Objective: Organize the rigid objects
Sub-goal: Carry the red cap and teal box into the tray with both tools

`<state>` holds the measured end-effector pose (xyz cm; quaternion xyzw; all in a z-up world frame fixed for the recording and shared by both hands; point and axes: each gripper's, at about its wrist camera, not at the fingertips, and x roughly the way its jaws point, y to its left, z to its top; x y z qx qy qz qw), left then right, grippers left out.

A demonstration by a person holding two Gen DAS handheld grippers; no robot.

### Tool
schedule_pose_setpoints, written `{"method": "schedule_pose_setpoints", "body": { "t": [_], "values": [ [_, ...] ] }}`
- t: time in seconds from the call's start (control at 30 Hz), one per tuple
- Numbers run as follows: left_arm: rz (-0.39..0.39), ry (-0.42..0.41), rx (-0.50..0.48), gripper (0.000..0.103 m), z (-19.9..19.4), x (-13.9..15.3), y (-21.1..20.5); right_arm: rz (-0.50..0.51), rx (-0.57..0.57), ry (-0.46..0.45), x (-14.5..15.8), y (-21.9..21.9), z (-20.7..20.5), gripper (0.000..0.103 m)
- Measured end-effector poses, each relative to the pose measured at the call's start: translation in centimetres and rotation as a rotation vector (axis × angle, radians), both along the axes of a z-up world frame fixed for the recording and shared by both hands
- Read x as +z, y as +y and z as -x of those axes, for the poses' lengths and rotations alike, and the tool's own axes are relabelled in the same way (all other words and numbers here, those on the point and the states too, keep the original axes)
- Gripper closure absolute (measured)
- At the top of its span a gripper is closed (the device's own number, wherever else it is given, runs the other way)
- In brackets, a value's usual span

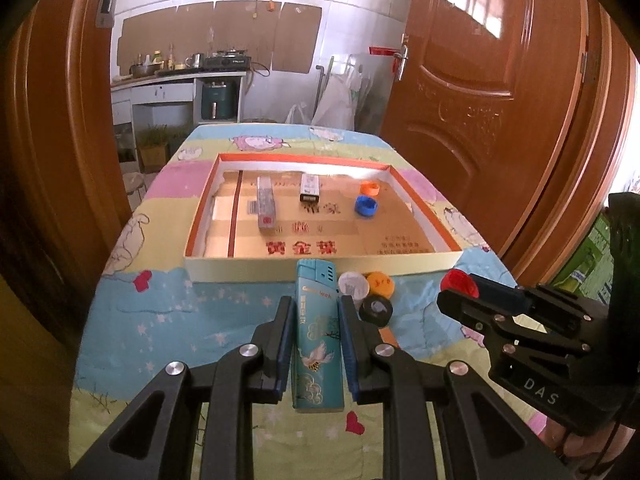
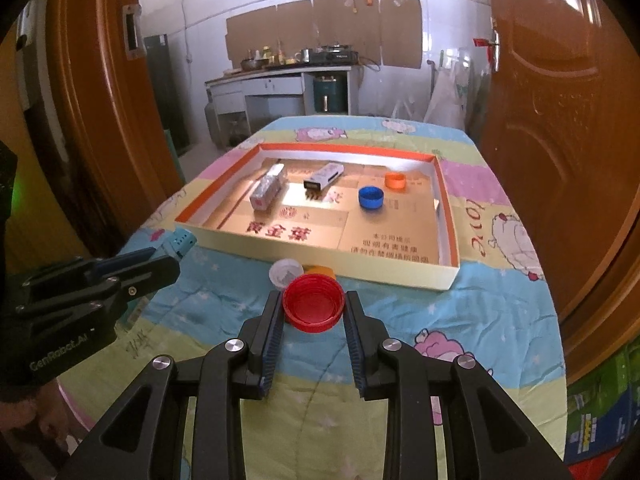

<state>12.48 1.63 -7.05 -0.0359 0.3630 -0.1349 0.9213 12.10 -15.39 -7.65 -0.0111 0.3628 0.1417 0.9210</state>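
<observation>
Holding tray: shallow cardboard tray on table, orange inner rim
Tray contents: two lighters, blue cap, orange cap
Teal lighter: outside tray, long axis toward tray, nozzle end touching near wall
Left gripper: clenched on teal lighter
Right gripper: clamped on red cap, open side up
Loose caps: white, orange, black, just before tray
</observation>
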Motion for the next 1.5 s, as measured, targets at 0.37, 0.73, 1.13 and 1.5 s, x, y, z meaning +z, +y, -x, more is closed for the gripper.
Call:
{"method": "schedule_pose_setpoints", "body": {
  "t": [0.37,0.73,1.13,1.5],
  "values": [
    [0.009,-0.012,-0.002,0.08,-1.1,1.4,-0.3,-0.017,-0.003,-0.016,1.5,-0.2,-0.9,0.073],
    [0.006,-0.011,0.001,0.08,-2.1,1.8,-0.6,-0.036,0.003,-0.018,2.1,-0.4,-2.3,0.073],
    [0.003,0.002,0.011,0.08,-5.5,2.2,-0.8,-0.054,-0.003,-0.011,2.3,-0.8,-4.7,0.073],
    [0.0,0.023,0.018,0.08,-7.9,1.6,-1.0,-0.062,-0.003,0.013,1.7,-1.2,-7.3,0.073]
  ]
}}
